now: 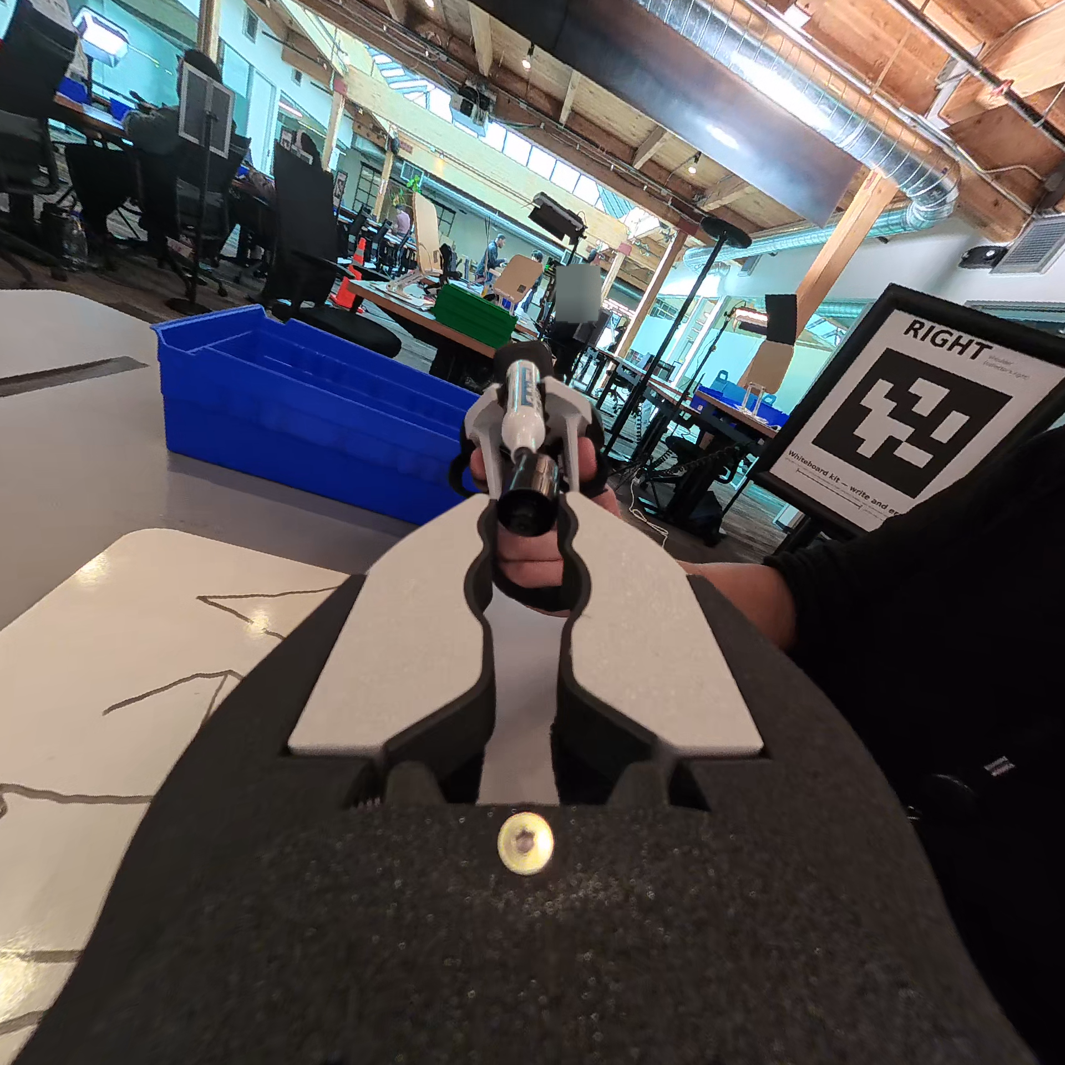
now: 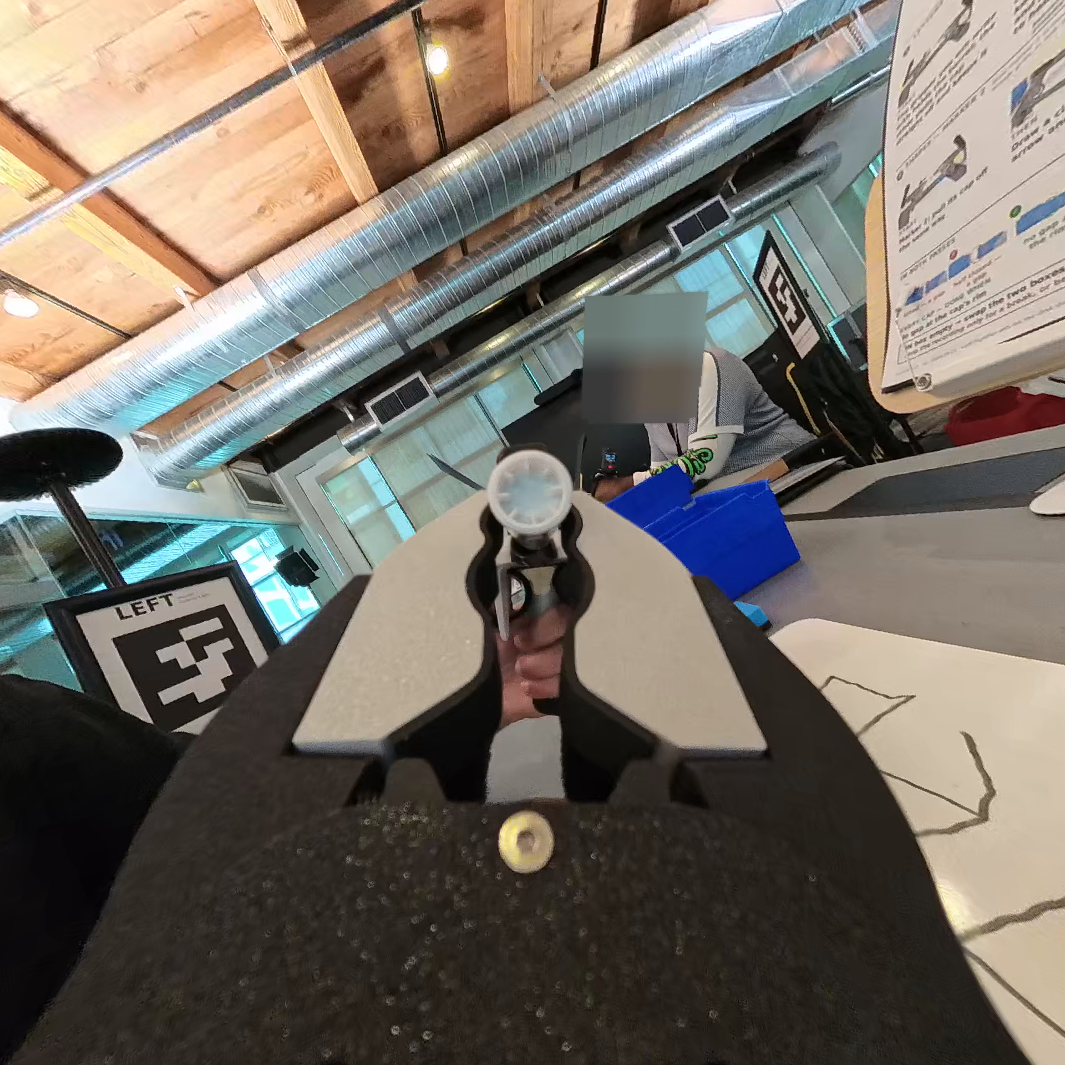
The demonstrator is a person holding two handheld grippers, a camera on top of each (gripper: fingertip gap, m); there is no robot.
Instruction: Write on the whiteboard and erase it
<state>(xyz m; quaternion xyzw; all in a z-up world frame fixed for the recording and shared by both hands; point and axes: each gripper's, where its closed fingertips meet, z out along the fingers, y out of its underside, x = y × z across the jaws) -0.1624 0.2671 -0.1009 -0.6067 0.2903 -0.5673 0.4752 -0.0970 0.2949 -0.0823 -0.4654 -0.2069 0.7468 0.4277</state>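
Two grippers, facing each other above the bench (image 1: 69, 461): left gripper (image 1: 527, 518) with jaws clamped on black cap (image 1: 527, 498), right gripper (image 2: 530, 518) with jaws clamped on one marker (image 2: 530, 497). One whiteboard (image 1: 144, 663) below, bearing drawn lines. One blue bin (image 1: 299, 403) far left.

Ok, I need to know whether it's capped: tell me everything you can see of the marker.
The marker has a white barrel with a printed label and a glossy black cap. It is held in the air above the table, roughly level. The right gripper clamps the barrel and the left gripper closes round the black cap. A narrow neck shows between them, so the cap looks not fully seated. The rear end is a white ribbed disc.
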